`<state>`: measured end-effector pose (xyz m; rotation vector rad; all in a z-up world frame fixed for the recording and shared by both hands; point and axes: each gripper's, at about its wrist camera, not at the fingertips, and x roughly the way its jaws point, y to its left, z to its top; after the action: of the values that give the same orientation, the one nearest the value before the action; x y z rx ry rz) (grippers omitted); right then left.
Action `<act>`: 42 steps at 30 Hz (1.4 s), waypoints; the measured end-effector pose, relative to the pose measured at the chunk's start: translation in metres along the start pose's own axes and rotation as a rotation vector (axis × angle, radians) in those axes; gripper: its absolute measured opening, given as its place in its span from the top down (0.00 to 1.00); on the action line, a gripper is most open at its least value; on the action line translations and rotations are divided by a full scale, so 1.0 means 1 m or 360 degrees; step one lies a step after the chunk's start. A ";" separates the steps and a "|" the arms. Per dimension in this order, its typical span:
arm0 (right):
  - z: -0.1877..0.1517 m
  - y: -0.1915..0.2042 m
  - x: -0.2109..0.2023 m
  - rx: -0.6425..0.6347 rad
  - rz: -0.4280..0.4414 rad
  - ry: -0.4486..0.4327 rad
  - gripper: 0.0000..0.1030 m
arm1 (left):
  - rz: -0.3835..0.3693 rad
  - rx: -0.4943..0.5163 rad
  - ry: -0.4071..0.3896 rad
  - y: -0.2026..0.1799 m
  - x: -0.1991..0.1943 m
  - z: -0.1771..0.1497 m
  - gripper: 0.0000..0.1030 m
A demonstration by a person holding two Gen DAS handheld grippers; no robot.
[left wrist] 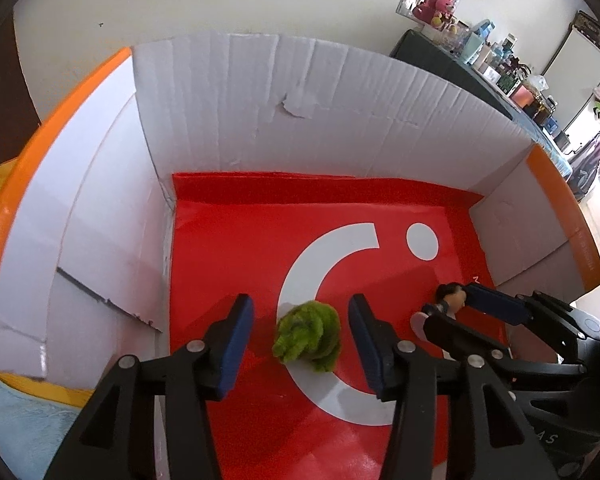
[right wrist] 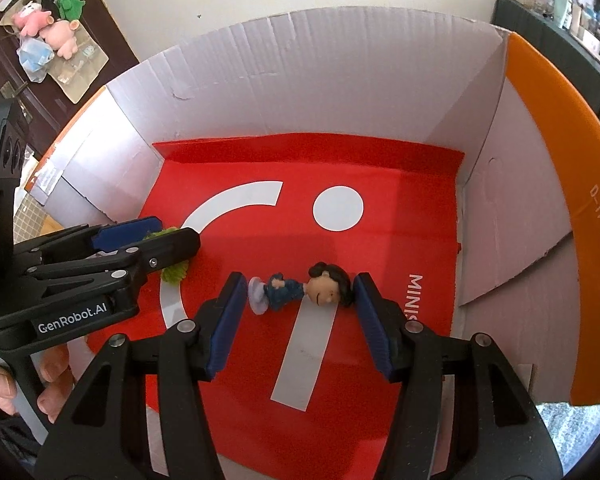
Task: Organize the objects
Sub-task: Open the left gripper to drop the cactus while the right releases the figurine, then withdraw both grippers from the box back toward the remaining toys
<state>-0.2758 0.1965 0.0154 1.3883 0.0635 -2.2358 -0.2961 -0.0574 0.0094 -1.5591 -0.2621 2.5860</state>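
With both toys lying on the box's red floor (left wrist: 228, 248), left gripper (left wrist: 300, 344) spread clear around the green fuzzy toy (left wrist: 307, 336), right gripper (right wrist: 300, 308) spread, bracketing the figurine (right wrist: 300, 290) head to base without clear pressure, placement looks done; next, lift both straight out.

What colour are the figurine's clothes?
Dark blue; the figurine shows best in the right wrist view, lying on the box's red floor.

Green fuzzy toy (right wrist: 175, 271) mostly hidden behind left hand-held gripper (right wrist: 156, 236).
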 end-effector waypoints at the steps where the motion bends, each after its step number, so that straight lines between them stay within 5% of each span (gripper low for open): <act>1: 0.000 0.000 -0.002 0.0001 0.0005 -0.0006 0.44 | 0.0000 -0.0002 -0.0004 -0.002 0.000 0.001 0.50; 11: -0.001 0.020 -0.017 -0.0032 0.0022 -0.0085 0.41 | 0.0005 0.0018 -0.0105 -0.007 -0.029 0.000 0.49; 14: -0.004 0.024 -0.024 -0.0049 0.0017 -0.0116 0.40 | 0.0025 0.0024 -0.0150 -0.008 -0.041 -0.003 0.41; 23: -0.015 0.035 -0.044 -0.0083 0.0022 -0.0195 0.36 | 0.0061 0.0028 -0.0222 -0.012 -0.064 -0.015 0.40; 42: -0.043 0.054 -0.070 -0.0143 0.0040 -0.0313 0.21 | 0.0104 -0.0007 -0.0297 -0.010 -0.085 -0.045 0.20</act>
<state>-0.1920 0.1899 0.0666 1.1116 0.0774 -2.3068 -0.2165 -0.0590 0.0647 -1.3501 -0.2371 2.7867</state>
